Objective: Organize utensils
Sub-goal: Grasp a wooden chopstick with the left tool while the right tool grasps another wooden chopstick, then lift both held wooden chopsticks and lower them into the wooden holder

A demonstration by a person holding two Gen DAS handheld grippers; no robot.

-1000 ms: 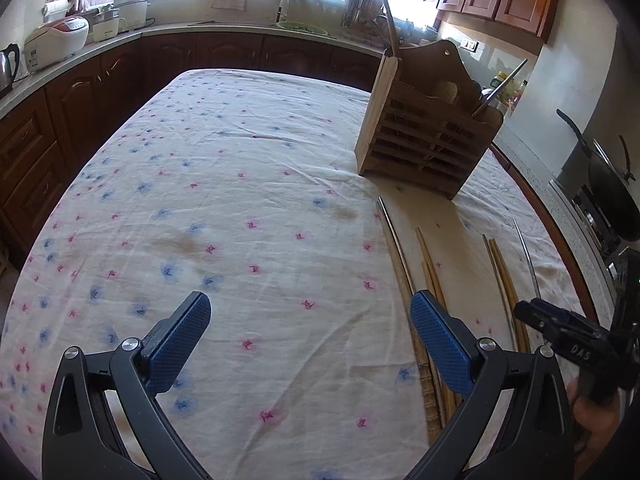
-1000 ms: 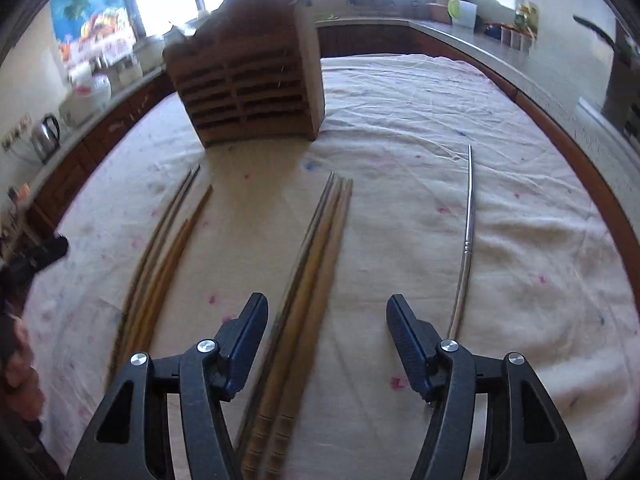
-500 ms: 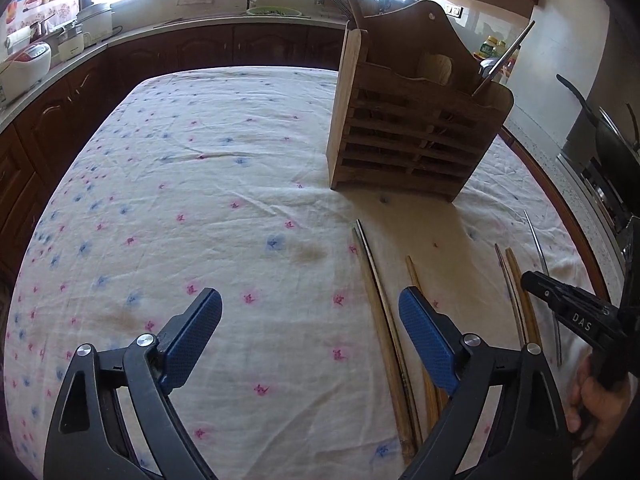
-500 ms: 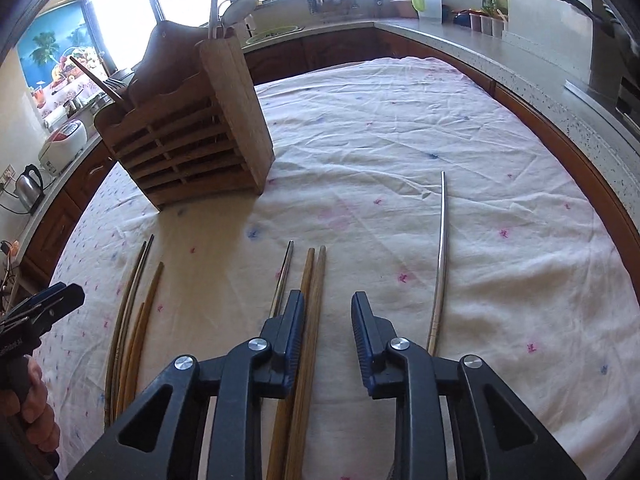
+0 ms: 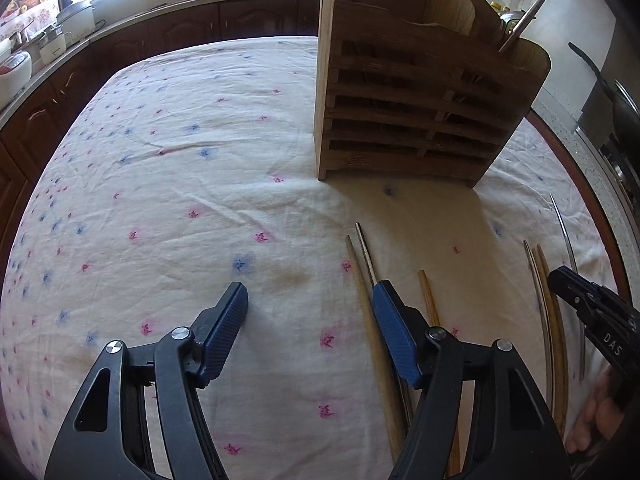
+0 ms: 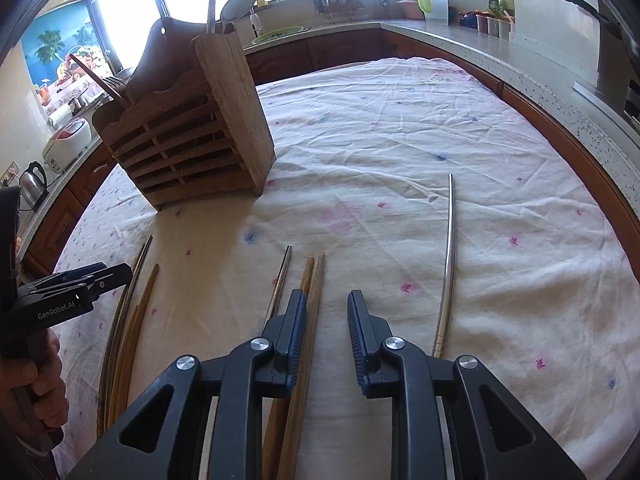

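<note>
Wooden chopsticks [image 6: 308, 320] lie in loose groups on the cloth-covered table [image 6: 400, 128], short of the slatted wooden holder [image 6: 192, 136] standing nearer the far edge. My right gripper [image 6: 324, 320] is narrowed, jaws apart, clamping nothing I can see; the wooden pair runs under its left jaw. My left gripper [image 5: 308, 320] is closing, only cloth between its jaws, another group [image 5: 368, 320] beside its right jaw. Step: pickup. Next, I judge, centre over one stick and pinch.
</note>
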